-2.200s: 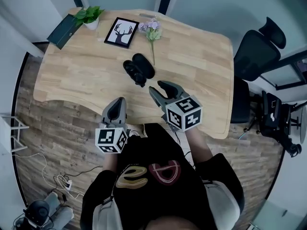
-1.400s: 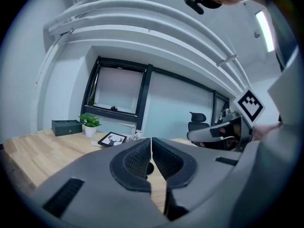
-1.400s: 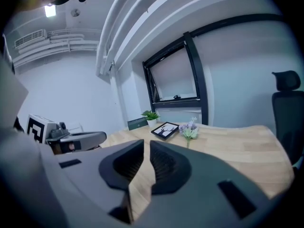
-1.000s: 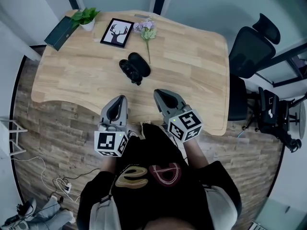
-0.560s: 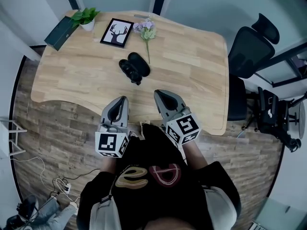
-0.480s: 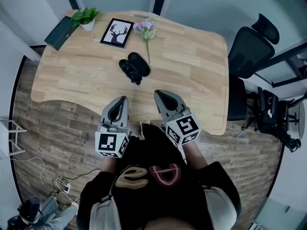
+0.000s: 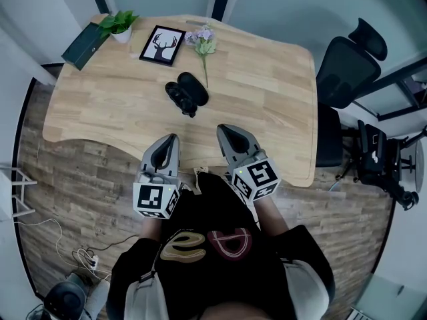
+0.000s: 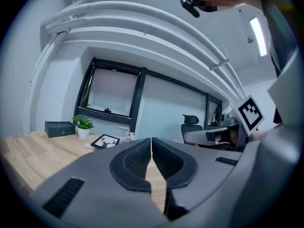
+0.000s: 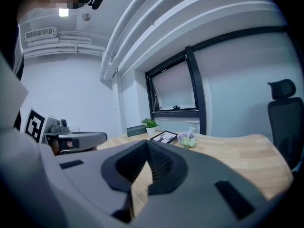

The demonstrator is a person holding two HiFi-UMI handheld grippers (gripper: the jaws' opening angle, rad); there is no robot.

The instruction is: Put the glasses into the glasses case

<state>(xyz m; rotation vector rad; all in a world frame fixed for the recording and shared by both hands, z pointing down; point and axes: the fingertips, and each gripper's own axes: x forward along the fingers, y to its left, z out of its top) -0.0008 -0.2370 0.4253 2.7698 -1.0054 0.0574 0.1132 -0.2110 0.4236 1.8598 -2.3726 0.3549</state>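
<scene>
- I find my left gripper (image 7: 167,139) and right gripper (image 7: 223,129) both closed on nothing, over the table's (image 7: 267,79) near edge.
- Glasses (image 7: 179,97) lie just beside the case (image 7: 194,87) mid-table, well apart from both grippers.

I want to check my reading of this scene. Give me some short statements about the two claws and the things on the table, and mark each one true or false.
1. The left claw and the right claw are both shut and empty. True.
2. The glasses case lies at the right edge of the table. False: it lies near the middle.
3. The deer picture is between the potted plant and the flower. True.
4. The right claw touches the glasses case. False: it is apart from it, at the table's near edge.
</scene>
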